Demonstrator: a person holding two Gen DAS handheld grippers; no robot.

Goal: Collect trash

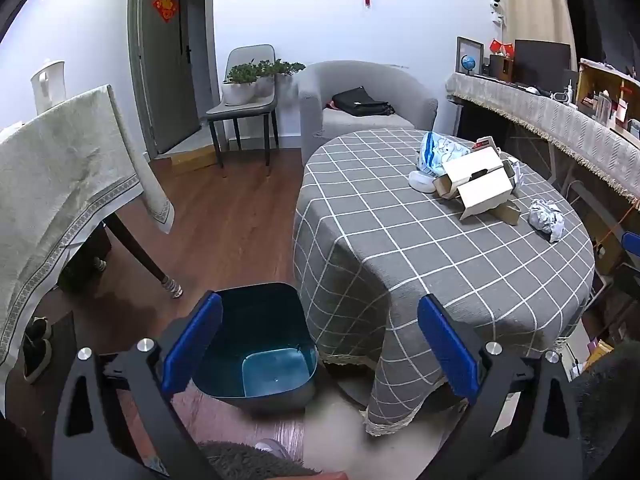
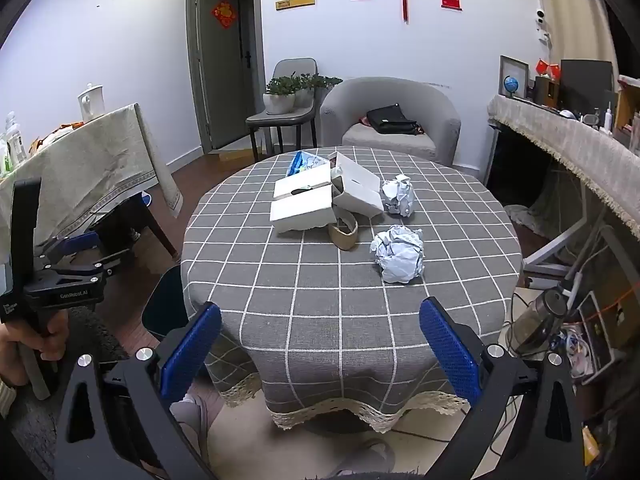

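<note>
A round table with a grey checked cloth [image 2: 320, 300] carries the trash. On it lie two crumpled paper balls [image 2: 400, 254] [image 2: 398, 196], open white cardboard boxes [image 2: 308, 200], a brown tape roll [image 2: 344, 232] and a blue-and-white plastic bag [image 2: 304, 162]. The boxes [image 1: 476, 184] and one paper ball [image 1: 546, 216] also show in the left wrist view. A dark teal bin [image 1: 256, 340] stands empty on the floor at the table's left. My left gripper [image 1: 320, 304] hangs open above the bin and the table edge. My right gripper [image 2: 320, 312] is open at the near table edge, holding nothing.
A side table with a beige cloth [image 1: 68, 168] stands left of the bin. A grey armchair [image 2: 392, 120] with a black bag and a chair with potted plants [image 2: 280, 100] are behind the round table. A long draped shelf [image 2: 568, 140] and floor clutter with cables [image 2: 560, 320] lie on the right.
</note>
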